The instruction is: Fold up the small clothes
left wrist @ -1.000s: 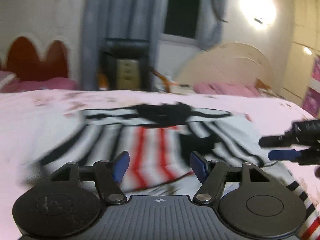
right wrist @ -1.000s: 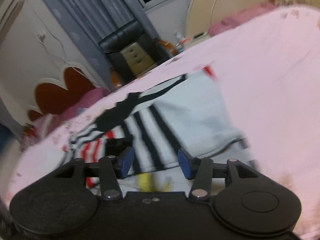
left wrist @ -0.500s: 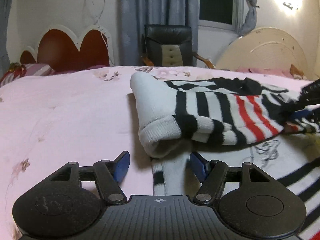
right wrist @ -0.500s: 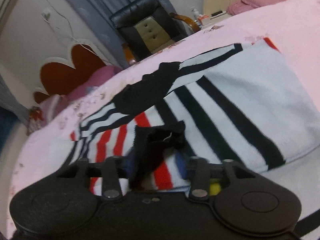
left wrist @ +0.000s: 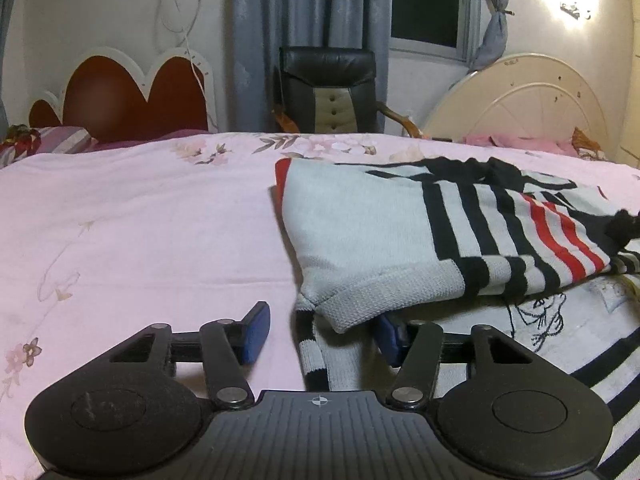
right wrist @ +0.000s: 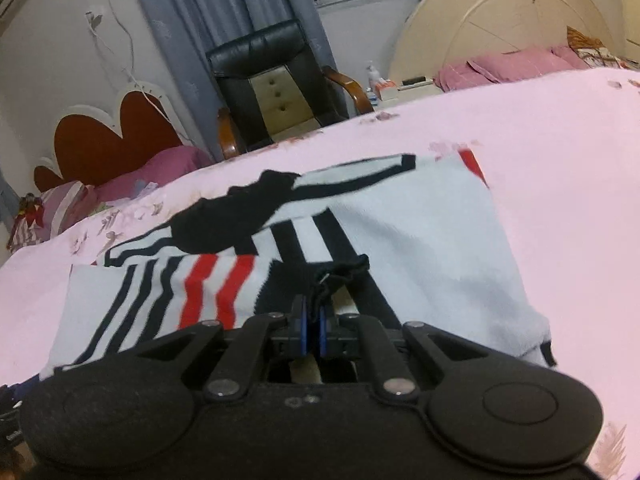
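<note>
Both grippers work the striped sweater: right gripper clenched on its black edge, left gripper closing, jaws apart around its cuff.

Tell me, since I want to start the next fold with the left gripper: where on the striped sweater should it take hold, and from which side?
Probably the ribbed grey cuff corner of the striped sweater, entered from the bare pink bedspread side. That corner is lifted and already lies between the open left gripper fingers, which have just been closing. The right gripper is shut on the sweater's black edge.
</note>
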The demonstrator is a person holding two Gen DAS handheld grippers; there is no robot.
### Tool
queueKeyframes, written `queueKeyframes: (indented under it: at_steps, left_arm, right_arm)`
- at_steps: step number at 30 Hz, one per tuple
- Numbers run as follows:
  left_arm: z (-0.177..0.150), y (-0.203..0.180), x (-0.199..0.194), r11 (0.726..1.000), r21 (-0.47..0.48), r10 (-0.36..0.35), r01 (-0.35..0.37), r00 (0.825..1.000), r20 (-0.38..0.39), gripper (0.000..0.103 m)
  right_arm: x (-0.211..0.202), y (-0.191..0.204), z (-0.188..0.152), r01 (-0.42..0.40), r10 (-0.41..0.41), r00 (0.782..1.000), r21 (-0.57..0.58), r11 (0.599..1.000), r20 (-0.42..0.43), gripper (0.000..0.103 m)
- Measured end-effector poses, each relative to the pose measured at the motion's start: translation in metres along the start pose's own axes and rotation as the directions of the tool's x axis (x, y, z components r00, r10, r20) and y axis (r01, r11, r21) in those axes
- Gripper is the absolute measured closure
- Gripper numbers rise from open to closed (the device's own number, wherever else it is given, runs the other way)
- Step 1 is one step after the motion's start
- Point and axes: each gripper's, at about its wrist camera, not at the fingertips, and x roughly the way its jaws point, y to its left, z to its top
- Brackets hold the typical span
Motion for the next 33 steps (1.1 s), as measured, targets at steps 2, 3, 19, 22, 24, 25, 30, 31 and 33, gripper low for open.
queueKeyframes:
  at_steps: [2, 3, 19, 22, 24, 25, 30, 31, 33]
  left_arm:
    - [0.0, 0.001, 0.002, 1.0, 0.014, -0.007, 0.007, 1.0, -0.015, 0.047]
    - [0.0, 0.002, 0.002, 1.0, 0.013, -0.017, 0.017, 0.999, -0.029, 0.047]
    - [0.006, 0.002, 0.008, 1.0, 0.001, -0.02, 0.02, 0.997, -0.076, 0.046]
    - [0.009, 0.015, -0.02, 0.998, -0.02, -0.058, 0.057, 0.998, -0.025, 0.046]
    - [0.014, 0.019, -0.037, 0.997, -0.042, -0.065, 0.066, 0.997, 0.03, 0.045]
    - [0.018, 0.017, -0.041, 0.995, -0.054, -0.077, 0.08, 0.996, 0.054, 0.045]
    - [0.033, -0.026, -0.01, 0.983, 0.003, -0.185, 0.185, 0.981, 0.062, 0.045]
    - [0.031, -0.032, 0.001, 0.981, 0.003, -0.196, 0.196, 0.98, 0.035, 0.045]
    - [0.02, -0.039, 0.027, 0.989, 0.009, -0.147, 0.147, 0.988, -0.045, 0.045]
  right_arm:
    - [0.001, -0.004, -0.003, -0.007, 0.007, 1.0, 0.026, 1.0, 0.007, 0.096]
    - [0.002, -0.004, -0.004, -0.009, 0.009, 1.0, 0.03, 0.999, 0.006, 0.096]
    - [0.004, -0.018, -0.004, 0.003, -0.003, 1.0, 0.046, 0.999, 0.005, 0.095]
    - [0.004, -0.025, -0.001, -0.003, 0.004, 1.0, 0.059, 0.998, -0.022, 0.074]
    - [-0.014, -0.024, 0.004, -0.03, 0.028, 0.998, 0.031, 0.999, 0.052, 0.069]
    - [-0.021, -0.021, 0.006, -0.045, 0.045, 0.996, 0.001, 0.999, 0.077, 0.071]
    - [-0.007, 0.008, 0.0, -0.033, 0.037, 0.999, -0.157, 0.987, 0.025, 0.079]
    - [-0.001, 0.011, -0.002, -0.027, 0.028, 1.0, -0.171, 0.985, 0.008, 0.08]
    - [0.013, 0.016, -0.009, 0.012, -0.021, 0.999, -0.207, 0.978, -0.042, 0.08]
